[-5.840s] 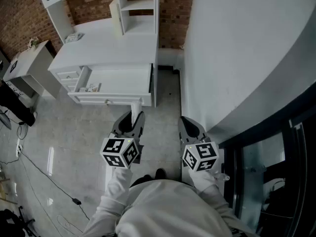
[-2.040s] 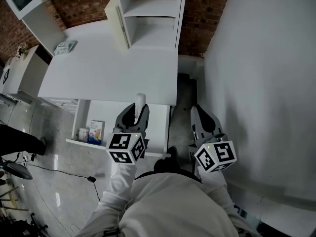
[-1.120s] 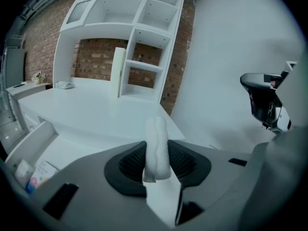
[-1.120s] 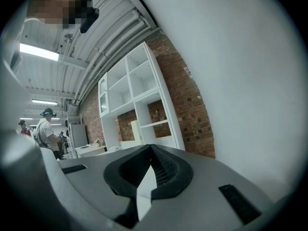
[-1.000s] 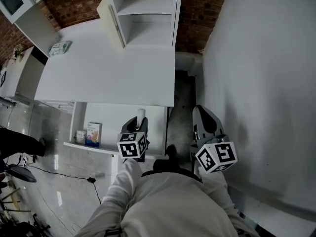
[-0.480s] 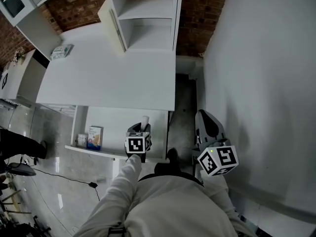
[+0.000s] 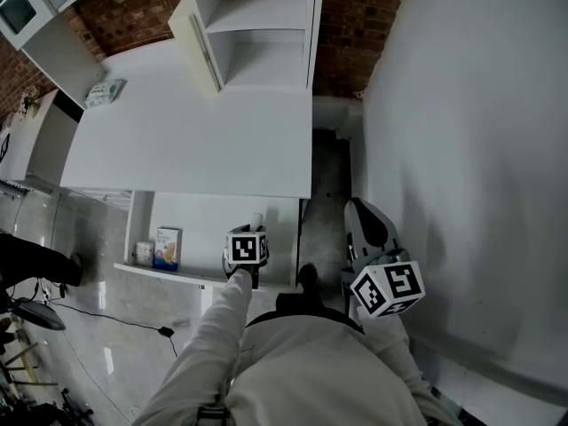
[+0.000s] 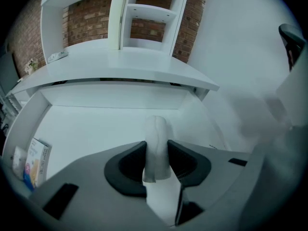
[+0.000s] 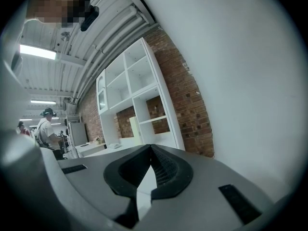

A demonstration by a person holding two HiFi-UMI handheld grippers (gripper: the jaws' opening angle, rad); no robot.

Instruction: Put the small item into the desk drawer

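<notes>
**Small item** (image 8: 156, 143): a pale, rounded tube, upright between the jaws of the left gripper (image 8: 156, 150), which is clamped on its lower half. It sits lower centre in the head view, over the right part of the open drawer (image 7: 169, 276). Whether it touches the drawer floor I cannot tell.

**Drawer**: pulled out beneath the counter (image 7: 186, 140). A printed box (image 7: 166, 247) and a small jar (image 7: 144, 253) stand at its left end, well apart from the tube.

**Right gripper** (image 9: 150, 153): jaws together with nothing between them, at lower right of the head view beside the white wall.

**Hazards, as I judge them:**
- The tube is tall and held low, so on release it may topple and roll across the smooth drawer floor.
- Let go too high, it could bounce.
- The counter edge overhangs the back of the drawer, and a forward tilt might knock the tube's top against it.
</notes>
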